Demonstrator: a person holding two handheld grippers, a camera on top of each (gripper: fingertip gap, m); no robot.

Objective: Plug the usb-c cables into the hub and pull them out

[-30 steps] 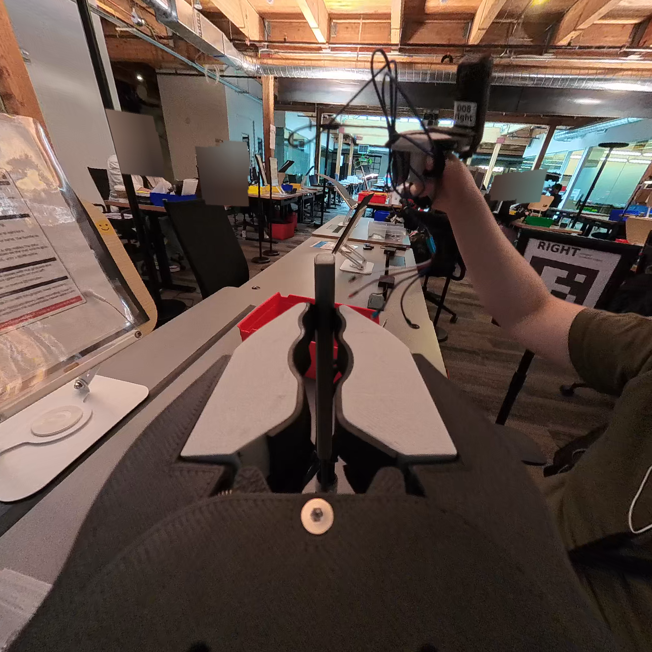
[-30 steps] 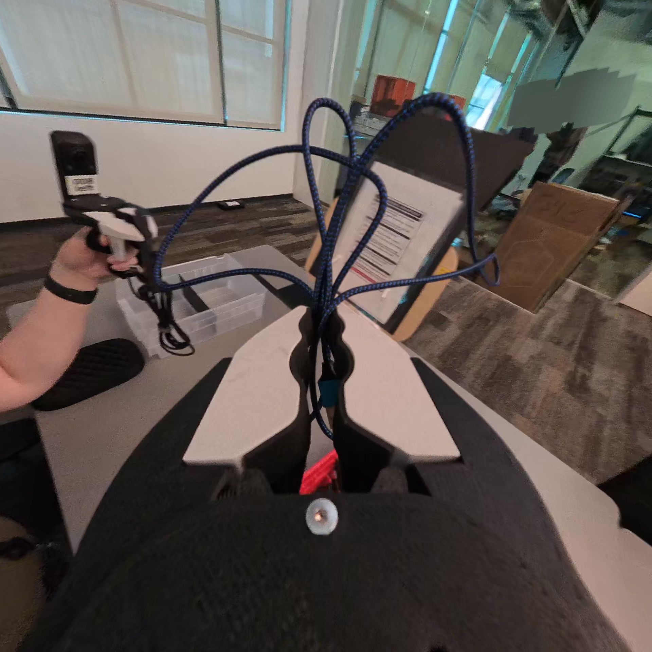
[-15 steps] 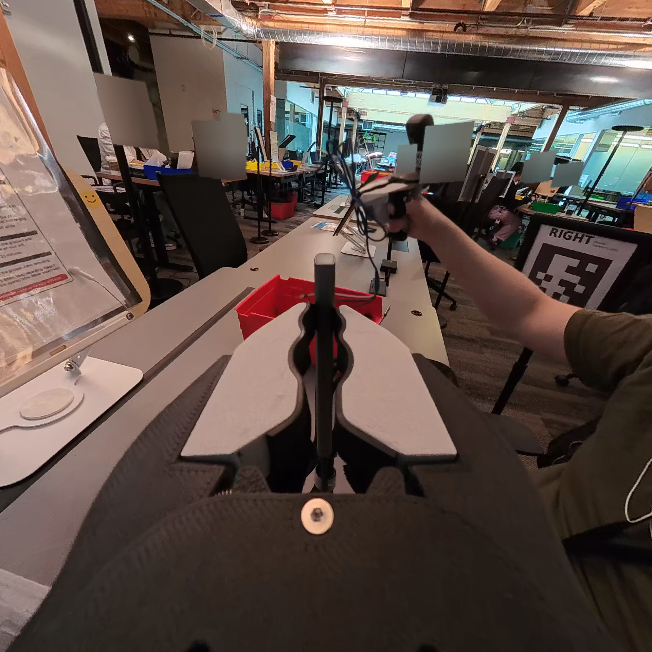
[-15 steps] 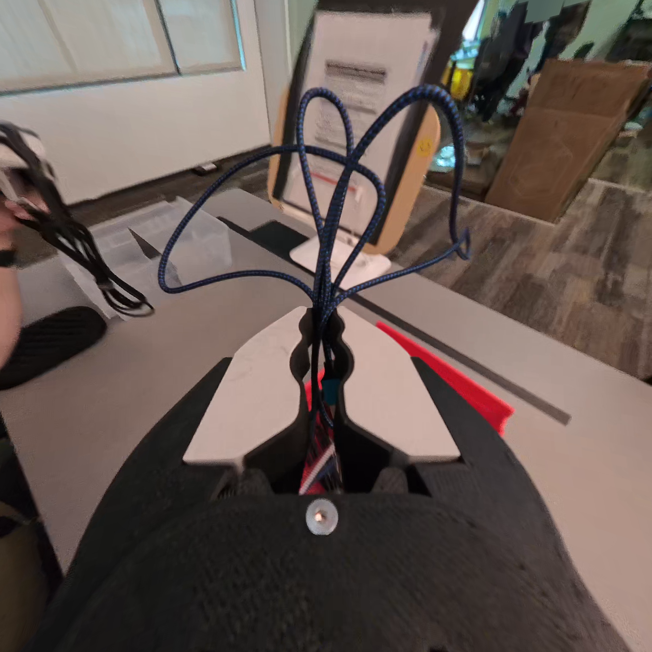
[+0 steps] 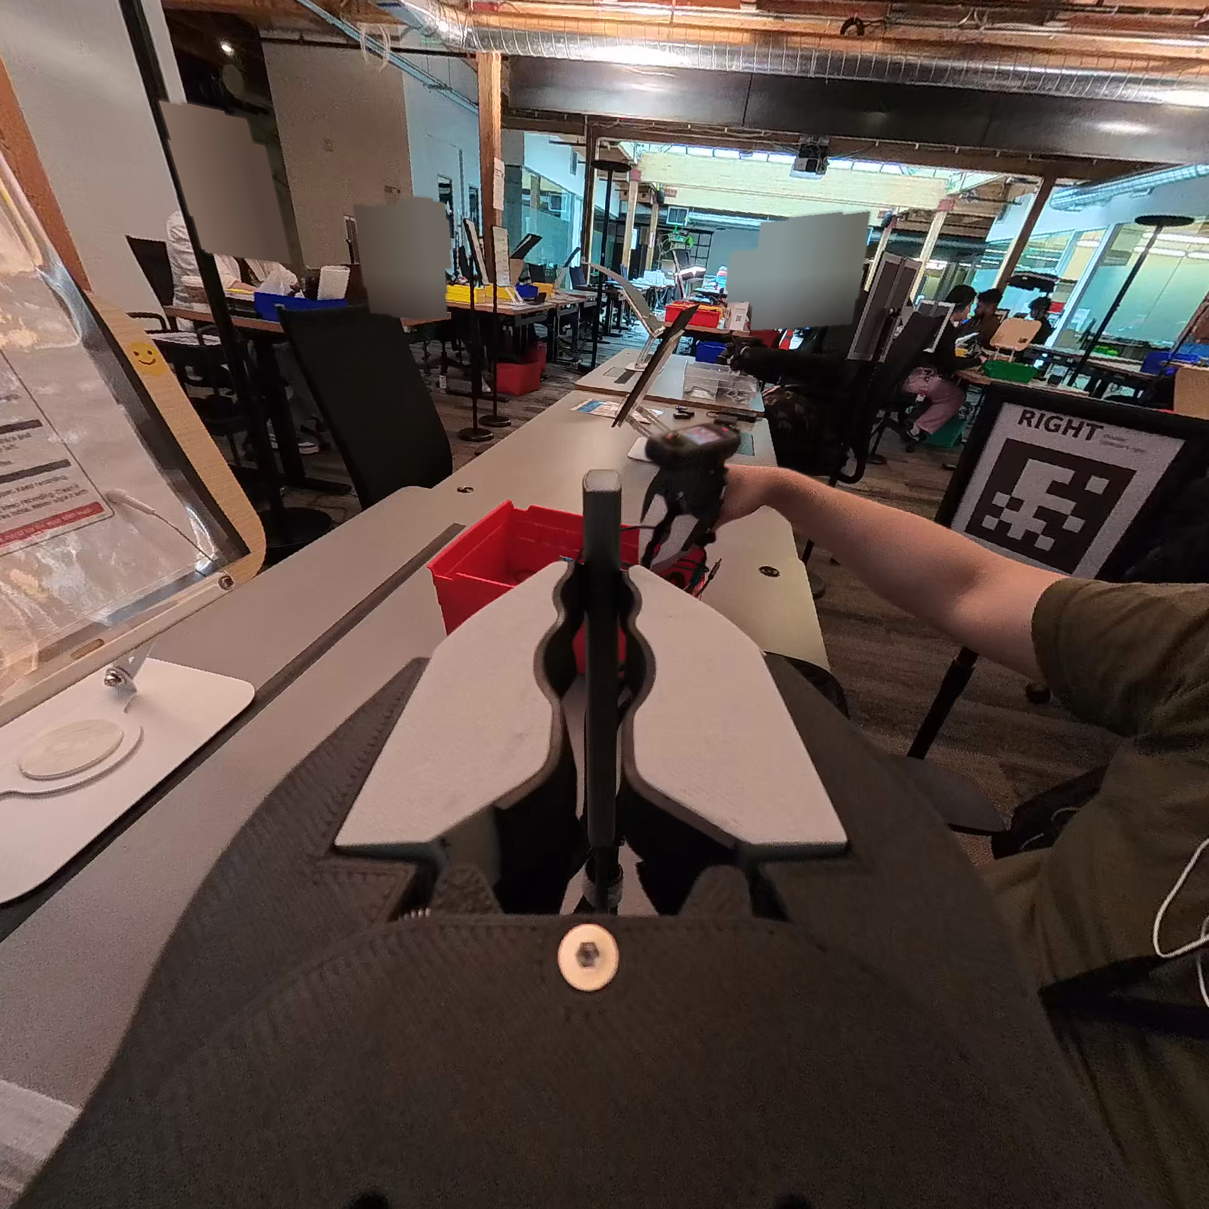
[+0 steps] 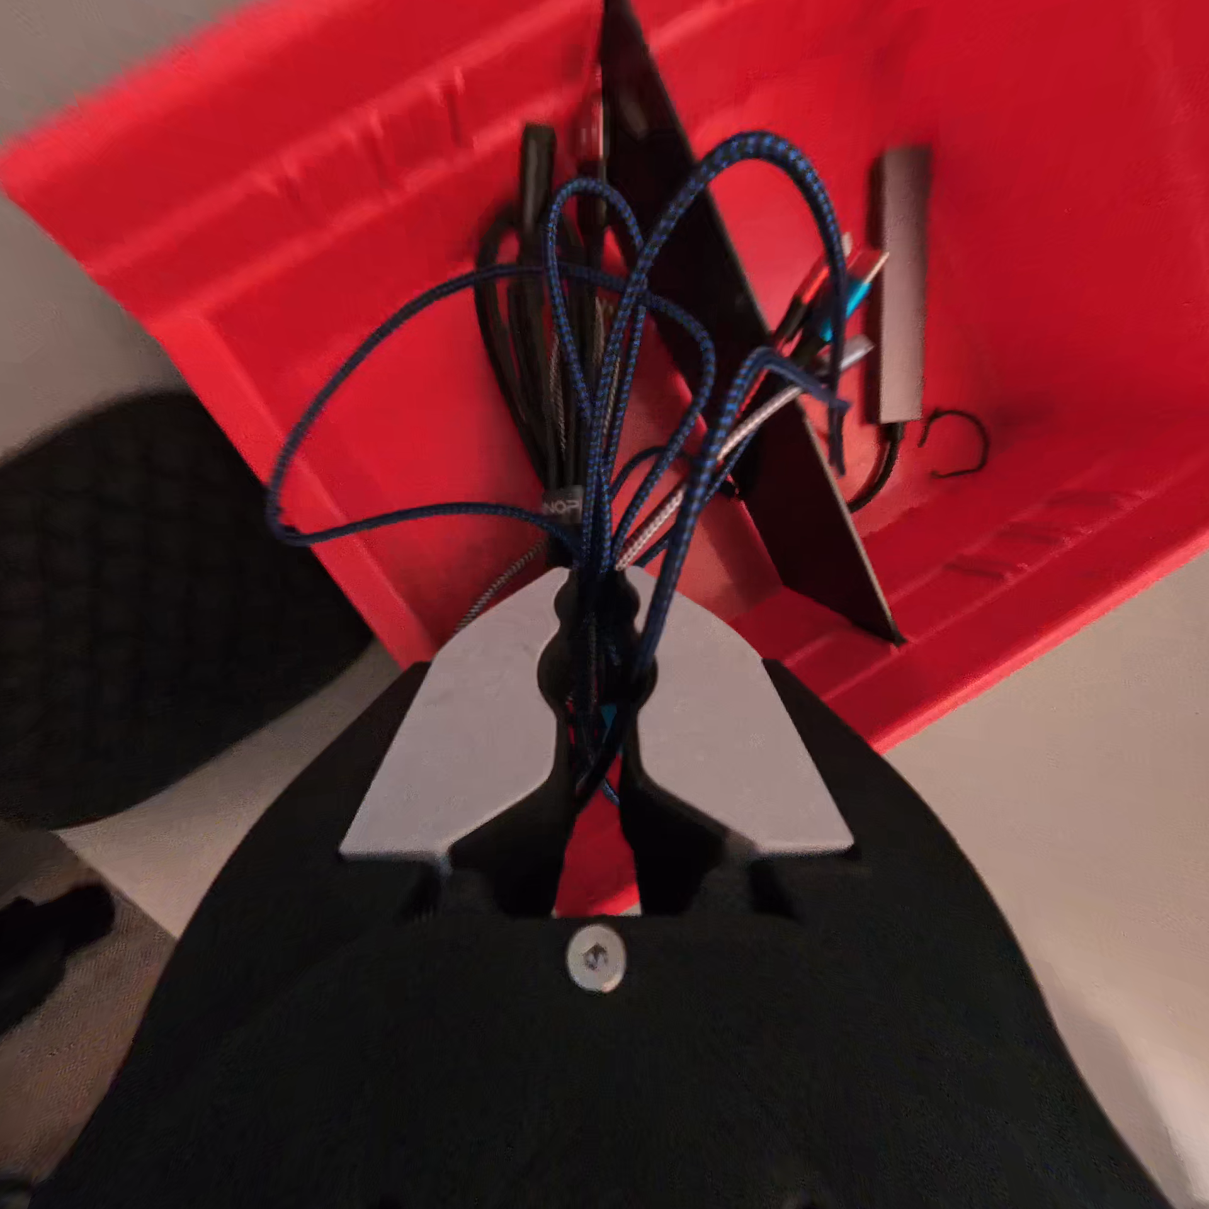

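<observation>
Cables (image 6: 592, 366), apparently bundled, sit pinched in the right hand-held gripper (image 6: 596, 592) above the red bin's (image 6: 275, 216) rim.

Right wrist view blurred; red bin (image 6: 392, 216) cropped by frame edges; cable (image 6: 589, 405) ends hidden between fingers.

Left wrist view: bright, even overhead strip lighting, daylight from glazed walls at far right, sharp centre, fisheye bending at edges, glare on clear acrylic sign holder (image 5: 98, 497) at left. Right wrist view: motion-blurred throughout, soft shadows inside red plastic bin (image 6: 314, 216).
</observation>
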